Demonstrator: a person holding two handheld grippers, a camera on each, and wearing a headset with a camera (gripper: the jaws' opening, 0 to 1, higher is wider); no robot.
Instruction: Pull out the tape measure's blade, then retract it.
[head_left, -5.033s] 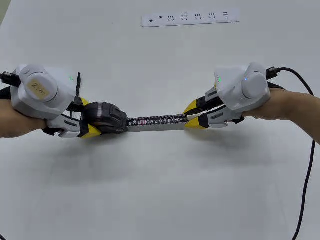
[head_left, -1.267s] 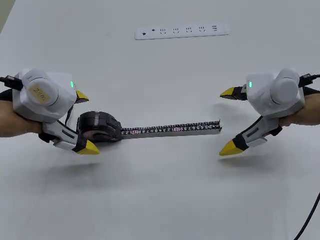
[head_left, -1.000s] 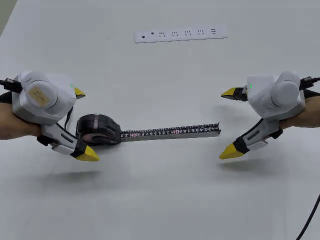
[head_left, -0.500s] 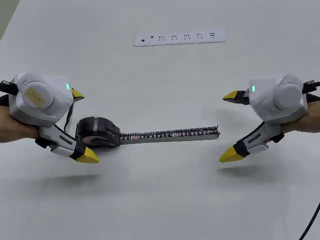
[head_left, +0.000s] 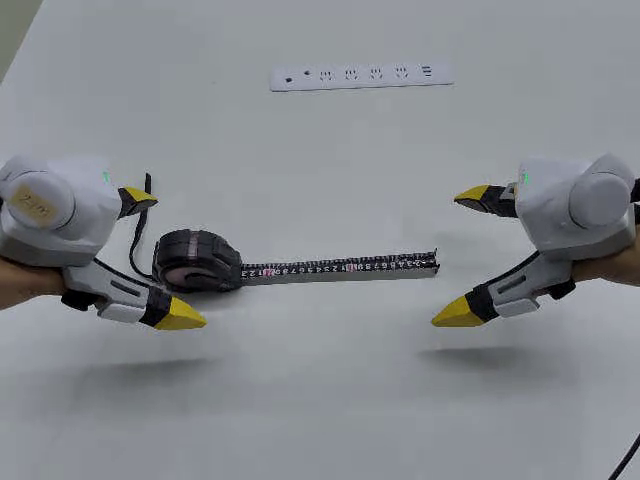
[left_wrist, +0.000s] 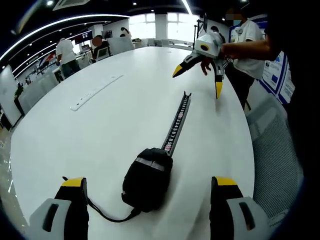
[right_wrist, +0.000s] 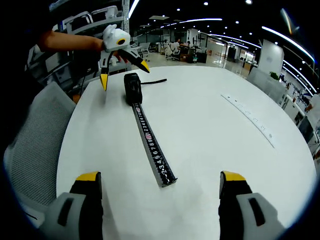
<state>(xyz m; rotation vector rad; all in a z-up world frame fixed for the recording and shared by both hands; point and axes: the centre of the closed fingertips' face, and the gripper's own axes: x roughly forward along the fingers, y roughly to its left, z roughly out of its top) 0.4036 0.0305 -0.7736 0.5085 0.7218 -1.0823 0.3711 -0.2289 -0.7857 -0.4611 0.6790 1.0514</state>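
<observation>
1. Black-cased tape measure – position: it rests on the white bench, on the person's left. Its blade is drawn out and lies flat along the surface.
2. Left tool – state: the jaws are spread wide on either side of the case and clamp nothing.
3. Right tool – state: the jaws are spread wide and hold nothing. It sits just beyond the hook end without touching it.
4. Hazard, uncontrolled recoil: neither tool restrains the blade. If the lock is released in this condition, the blade will probably whip back and the case may jump.
5. Hazard, sliding case: the case is not clamped. Pushing on the hook end would probably shift the whole tape measure along the bench instead of feeding the blade in.
6. Hazard, snagging: the black cord trails from the rear of the case, between the left tool's jaws, and a closing jaw could trap it.
7. Orientation: the long axis runs left to right, roughly parallel to the power strip. The hook end points toward the right tool, and the printed scale faces up.
</observation>
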